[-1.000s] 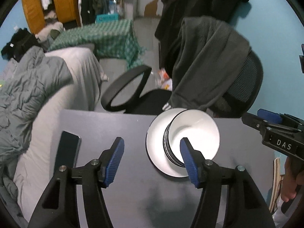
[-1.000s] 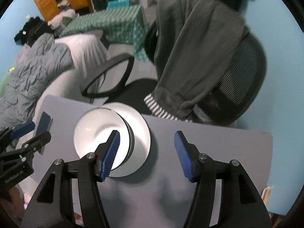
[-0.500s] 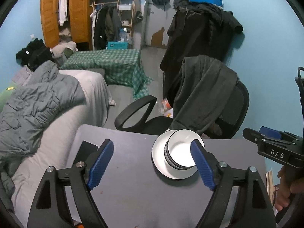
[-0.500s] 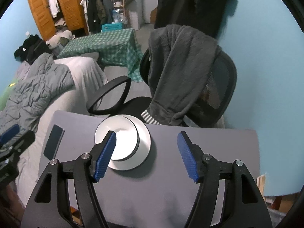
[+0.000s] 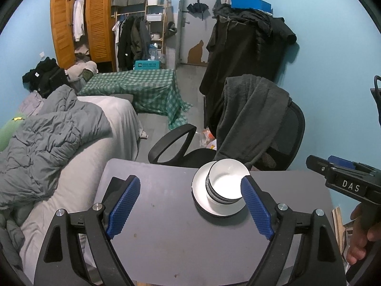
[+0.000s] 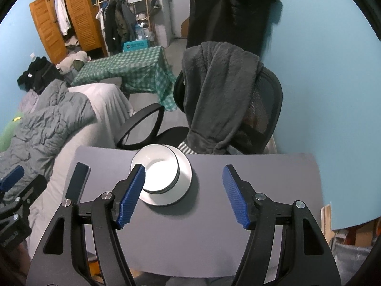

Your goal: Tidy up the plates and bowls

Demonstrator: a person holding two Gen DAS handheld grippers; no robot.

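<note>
Bowls, white with dark rims (image 5: 225,186), sit nested in a short stack on a round white plate (image 5: 198,190), and the whole pile rests toward the far edge of the grey tabletop (image 5: 178,238), just in front of the black mesh office chair (image 5: 283,140) with a dark grey fleece (image 5: 252,114) draped over its back. Nothing of the pile is held. My left hand-held gripper (image 5: 190,209) hangs above the tabletop with its blue pads spread wide and nothing between them; the right-hand pad only overlaps the bowls in the view and does not touch them. My right hand-held gripper (image 6: 184,194) is likewise released and empty, its left pad lying in front of the plate's edge in its own camera. A dark flat phone-like slab (image 6: 77,183) lies near the left edge of the tabletop, well apart from the dishes.

I judge the stacking done, or nearly so, since I see no other plates or bowls on the surface. The risk from here is the pile's place: it stands close to the far edge, so a careless sweep of either open pad could nudge it toward the chair. The bowls also sit off-centre on the plate, so a knock on the upper rim could tip or slide them.
</note>
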